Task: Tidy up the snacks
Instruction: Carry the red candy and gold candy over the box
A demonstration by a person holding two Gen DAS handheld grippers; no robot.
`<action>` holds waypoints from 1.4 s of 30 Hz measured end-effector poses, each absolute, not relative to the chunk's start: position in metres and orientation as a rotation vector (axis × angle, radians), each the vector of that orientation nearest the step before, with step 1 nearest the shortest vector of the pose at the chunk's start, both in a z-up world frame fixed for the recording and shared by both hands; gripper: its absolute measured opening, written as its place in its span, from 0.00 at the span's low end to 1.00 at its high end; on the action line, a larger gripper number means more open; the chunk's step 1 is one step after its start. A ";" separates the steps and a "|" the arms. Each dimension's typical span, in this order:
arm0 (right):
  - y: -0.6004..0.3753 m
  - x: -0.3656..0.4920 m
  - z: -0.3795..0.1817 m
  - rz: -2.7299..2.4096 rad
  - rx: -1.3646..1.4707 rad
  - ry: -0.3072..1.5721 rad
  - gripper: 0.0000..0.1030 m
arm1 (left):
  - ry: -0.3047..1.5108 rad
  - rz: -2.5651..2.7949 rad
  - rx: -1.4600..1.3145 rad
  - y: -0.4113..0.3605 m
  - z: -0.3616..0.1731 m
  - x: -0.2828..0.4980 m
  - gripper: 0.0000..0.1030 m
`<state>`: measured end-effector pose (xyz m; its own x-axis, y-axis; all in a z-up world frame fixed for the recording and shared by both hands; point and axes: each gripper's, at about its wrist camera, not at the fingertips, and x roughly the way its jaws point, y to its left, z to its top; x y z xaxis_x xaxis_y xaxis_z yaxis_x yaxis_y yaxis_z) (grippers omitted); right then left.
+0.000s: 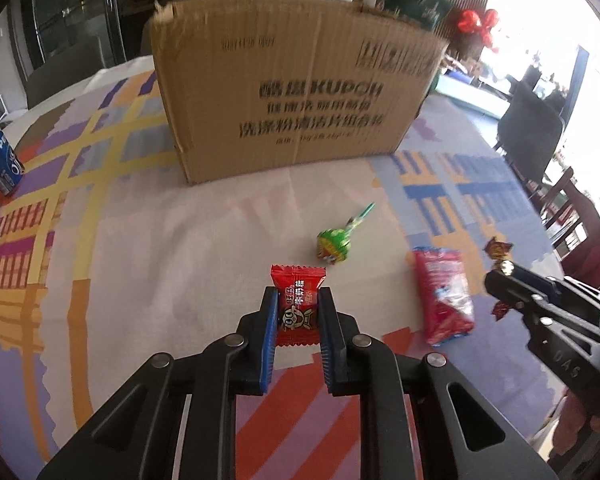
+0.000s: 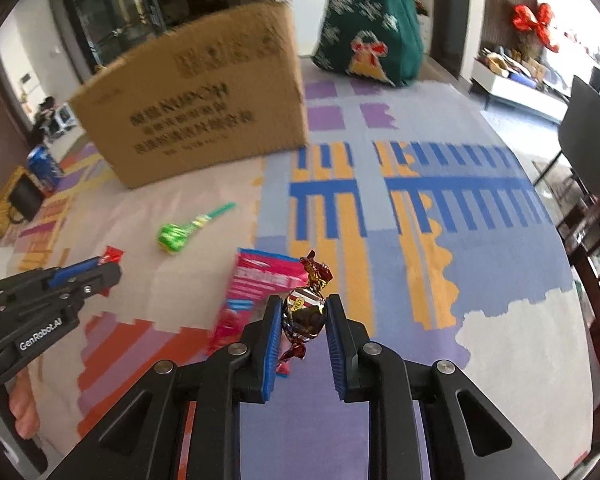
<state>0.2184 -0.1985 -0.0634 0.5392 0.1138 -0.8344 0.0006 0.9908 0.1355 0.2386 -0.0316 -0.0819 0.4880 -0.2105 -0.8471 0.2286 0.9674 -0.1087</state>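
My left gripper (image 1: pixel 298 300) is shut on a red wrapped milk candy (image 1: pixel 298 290), held just above the patterned tablecloth. My right gripper (image 2: pixel 303 308) is shut on a twist-wrapped foil chocolate (image 2: pixel 304 314), also lifted off the cloth. In the left wrist view the right gripper (image 1: pixel 500 276) shows at the right edge with the foil chocolate (image 1: pixel 499 251) at its tip. A green lollipop (image 1: pixel 334 242) lies flat between both grippers and the cardboard box (image 1: pixel 296 92). A red snack packet (image 1: pixel 444 296) lies to the lollipop's right. The box stands upright at the far side; its inside is hidden.
A blue Pepsi can (image 1: pixel 0 160) stands at the table's left edge. A green festive bag (image 2: pixel 370 24) sits behind the box to the right. Dark chairs (image 1: pixel 530 136) line the table's right side. A woven basket (image 2: pixel 14 202) rests at the far left.
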 end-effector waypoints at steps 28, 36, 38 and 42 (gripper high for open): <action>-0.154 0.236 0.026 0.275 0.098 0.750 0.22 | 0.771 -0.289 0.033 -0.034 0.019 0.244 0.19; -0.143 0.260 0.048 0.297 0.090 0.695 0.22 | 0.717 -0.270 0.037 -0.028 0.039 0.262 0.19; -0.142 0.267 0.053 0.297 0.085 0.685 0.22 | 0.706 -0.264 0.045 -0.027 0.043 0.268 0.19; -0.143 0.282 0.061 0.287 0.084 0.671 0.22 | 0.693 -0.255 0.053 -0.026 0.048 0.280 0.19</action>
